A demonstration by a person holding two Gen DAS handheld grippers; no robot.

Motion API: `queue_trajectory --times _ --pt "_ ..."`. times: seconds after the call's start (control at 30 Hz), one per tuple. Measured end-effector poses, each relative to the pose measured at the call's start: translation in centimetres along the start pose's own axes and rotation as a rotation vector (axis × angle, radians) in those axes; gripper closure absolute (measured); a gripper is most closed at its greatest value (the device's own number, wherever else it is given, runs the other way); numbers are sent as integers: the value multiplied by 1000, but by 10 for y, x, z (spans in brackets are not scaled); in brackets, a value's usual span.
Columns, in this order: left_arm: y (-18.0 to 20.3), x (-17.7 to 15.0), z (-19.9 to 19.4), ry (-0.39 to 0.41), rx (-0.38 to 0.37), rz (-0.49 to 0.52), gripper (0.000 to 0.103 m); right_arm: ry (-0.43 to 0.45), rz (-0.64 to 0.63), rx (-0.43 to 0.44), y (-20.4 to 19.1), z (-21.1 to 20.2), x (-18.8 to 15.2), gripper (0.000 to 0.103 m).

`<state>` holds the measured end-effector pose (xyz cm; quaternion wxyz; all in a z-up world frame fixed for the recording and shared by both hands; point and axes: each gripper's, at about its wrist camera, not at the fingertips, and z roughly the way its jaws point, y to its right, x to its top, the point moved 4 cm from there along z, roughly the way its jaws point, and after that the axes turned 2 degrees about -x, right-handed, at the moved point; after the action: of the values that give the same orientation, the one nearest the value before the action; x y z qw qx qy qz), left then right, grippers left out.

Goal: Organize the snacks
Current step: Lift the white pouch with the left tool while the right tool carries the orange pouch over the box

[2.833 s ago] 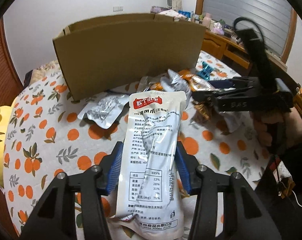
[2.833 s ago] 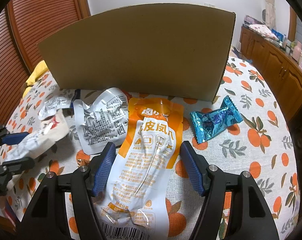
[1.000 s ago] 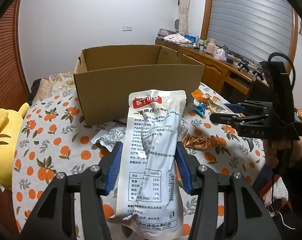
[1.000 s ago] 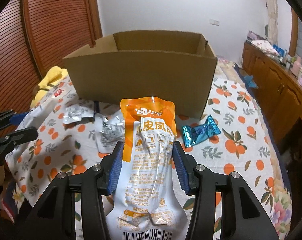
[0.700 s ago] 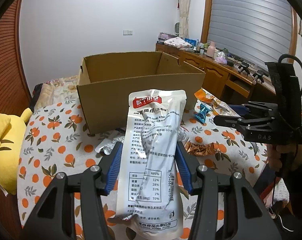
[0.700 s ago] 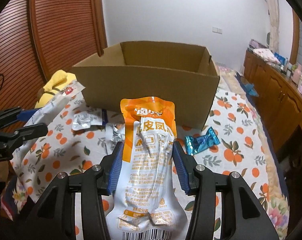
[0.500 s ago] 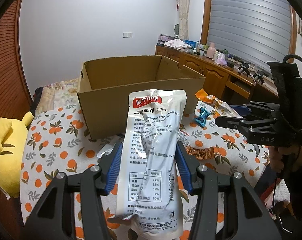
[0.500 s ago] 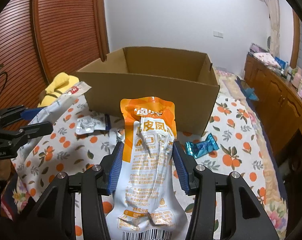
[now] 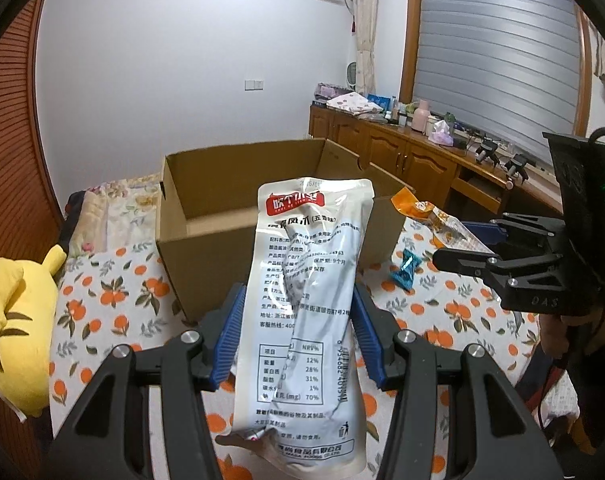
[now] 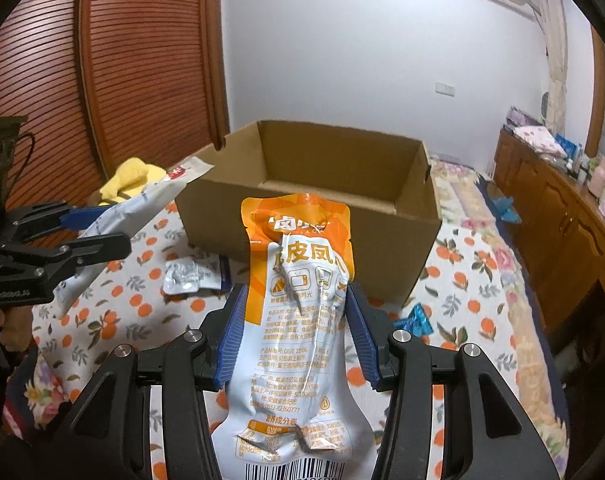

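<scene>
white snack pouch [image 9: 308,300] | clamped upright in left hand-held gripper [image 9: 298,336] | cardboard box [image 9: 262,184] straight ahead, below | right hand-held gripper [image 10: 292,338] clamps orange snack pouch [image 10: 298,300], equally near

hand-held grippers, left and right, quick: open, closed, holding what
Left hand-held gripper: closed on the white and grey foil snack pouch.
Right hand-held gripper: closed on the orange and white plastic snack pouch.

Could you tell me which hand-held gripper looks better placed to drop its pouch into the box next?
Probably right: the right hand-held gripper and its pouch face the box squarely.
</scene>
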<state>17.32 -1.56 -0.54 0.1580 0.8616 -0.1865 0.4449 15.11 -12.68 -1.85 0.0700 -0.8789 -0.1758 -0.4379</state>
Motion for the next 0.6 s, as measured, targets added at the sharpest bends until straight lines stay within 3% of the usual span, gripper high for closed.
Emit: queue_trajectory --times 0.6 --pt "-42 67 44 0 43 -10 52 51 -41 52 24 36 76 53"
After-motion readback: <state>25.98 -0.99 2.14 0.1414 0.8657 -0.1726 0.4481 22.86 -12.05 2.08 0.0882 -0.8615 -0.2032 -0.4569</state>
